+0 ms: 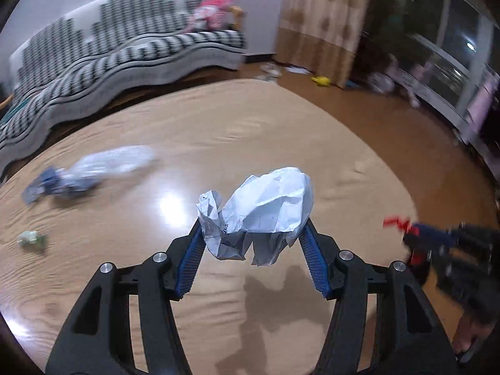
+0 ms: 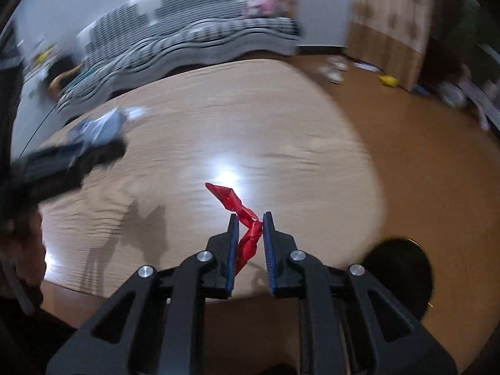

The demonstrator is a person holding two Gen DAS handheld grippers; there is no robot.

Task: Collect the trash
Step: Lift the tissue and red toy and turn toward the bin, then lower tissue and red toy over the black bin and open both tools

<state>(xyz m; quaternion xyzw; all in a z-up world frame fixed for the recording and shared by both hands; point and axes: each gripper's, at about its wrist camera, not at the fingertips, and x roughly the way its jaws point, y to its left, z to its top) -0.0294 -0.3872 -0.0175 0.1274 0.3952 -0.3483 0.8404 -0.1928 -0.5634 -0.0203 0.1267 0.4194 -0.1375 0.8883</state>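
My left gripper [image 1: 251, 226] is shut on a crumpled ball of white paper [image 1: 265, 209] and holds it above the wooden table [image 1: 218, 131]. My right gripper [image 2: 250, 218] is shut on a twisted red wrapper [image 2: 240, 215], also above the table; it shows blurred at the right of the left wrist view [image 1: 403, 225]. A crushed clear plastic bottle with a blue label [image 1: 93, 172] lies on the table at the left, and a small green scrap [image 1: 31, 239] lies nearer the left edge. The bottle also shows in the right wrist view [image 2: 100, 125], partly behind the left gripper [image 2: 72, 159].
A round black bin [image 2: 403, 275] stands on the floor by the table's near right edge. A black-and-white patterned sofa [image 1: 109, 56] runs behind the table. A curtain [image 1: 322, 22], a yellow toy [image 1: 322, 80] and scattered papers [image 1: 281, 70] are on the far floor.
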